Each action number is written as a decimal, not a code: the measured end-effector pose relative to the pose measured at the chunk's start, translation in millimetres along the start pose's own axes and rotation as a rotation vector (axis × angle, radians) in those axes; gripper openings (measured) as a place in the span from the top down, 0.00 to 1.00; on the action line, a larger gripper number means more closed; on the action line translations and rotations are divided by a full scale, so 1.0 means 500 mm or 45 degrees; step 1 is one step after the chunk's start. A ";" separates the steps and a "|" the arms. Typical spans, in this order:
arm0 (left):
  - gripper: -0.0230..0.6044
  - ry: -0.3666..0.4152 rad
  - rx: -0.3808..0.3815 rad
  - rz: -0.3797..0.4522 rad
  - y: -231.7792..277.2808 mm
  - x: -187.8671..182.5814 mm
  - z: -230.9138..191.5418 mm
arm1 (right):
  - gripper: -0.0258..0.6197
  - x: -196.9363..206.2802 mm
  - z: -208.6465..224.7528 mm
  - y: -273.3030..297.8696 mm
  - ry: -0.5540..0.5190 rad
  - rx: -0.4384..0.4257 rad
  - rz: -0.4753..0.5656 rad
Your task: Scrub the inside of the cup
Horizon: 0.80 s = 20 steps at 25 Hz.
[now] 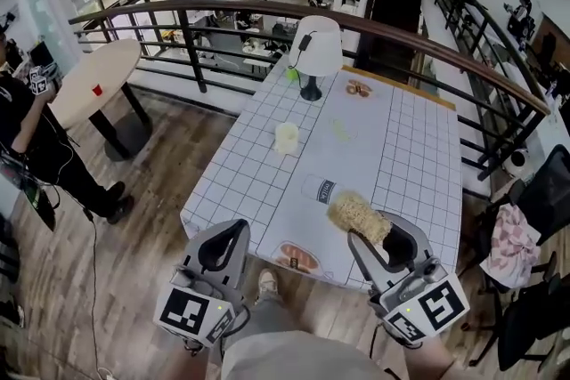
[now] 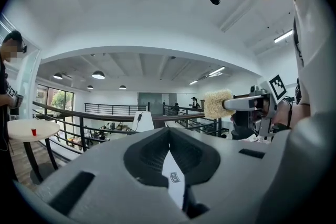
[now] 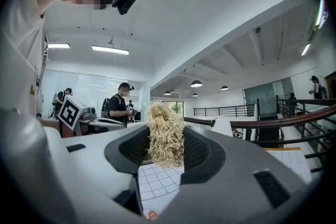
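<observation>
Gripping a straw-coloured fibrous scrubber (image 3: 165, 134) between its jaws, the right hand-held gripper (image 1: 374, 230) hung over the tabletop's (image 1: 419, 156) near edge. The left hand-held gripper (image 1: 239, 229), jaws together, held nothing. The cup (image 1: 287, 138) stood mid-tabletop, well apart.

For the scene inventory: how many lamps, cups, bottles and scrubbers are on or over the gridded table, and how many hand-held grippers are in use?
Lamp: 1
Cup: 1
Bottle: 1
Scrubber: 1
Hand-held gripper: 2 (left, right)
Total: 6
</observation>
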<state>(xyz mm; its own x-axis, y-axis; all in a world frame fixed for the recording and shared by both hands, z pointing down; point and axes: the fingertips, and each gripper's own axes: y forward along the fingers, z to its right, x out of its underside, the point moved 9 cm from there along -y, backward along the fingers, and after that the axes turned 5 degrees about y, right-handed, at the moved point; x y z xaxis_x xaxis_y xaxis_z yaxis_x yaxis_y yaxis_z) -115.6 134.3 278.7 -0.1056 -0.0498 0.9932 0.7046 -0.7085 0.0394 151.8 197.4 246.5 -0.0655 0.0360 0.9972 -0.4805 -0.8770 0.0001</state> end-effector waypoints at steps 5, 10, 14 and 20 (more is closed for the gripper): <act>0.94 -0.015 0.095 -0.027 0.098 0.016 -0.117 | 0.71 -0.014 0.034 0.129 0.004 0.075 -0.027; 0.94 0.011 0.171 -0.027 0.196 0.017 -0.231 | 0.71 -0.034 0.067 0.253 -0.009 0.122 -0.040; 0.94 0.027 0.237 -0.022 0.251 0.021 -0.279 | 0.71 -0.059 0.081 0.307 0.012 0.141 -0.006; 0.94 0.010 0.292 -0.056 0.301 0.032 -0.297 | 0.71 -0.055 0.114 0.350 0.038 0.164 -0.029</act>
<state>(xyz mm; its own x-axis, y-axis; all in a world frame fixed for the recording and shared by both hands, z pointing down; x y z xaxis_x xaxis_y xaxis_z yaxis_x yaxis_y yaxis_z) -115.7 -77.7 284.1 -0.1450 -0.0286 0.9890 0.8401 -0.5316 0.1078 119.5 15.7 223.3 -0.0823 0.0692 0.9942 -0.3662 -0.9299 0.0344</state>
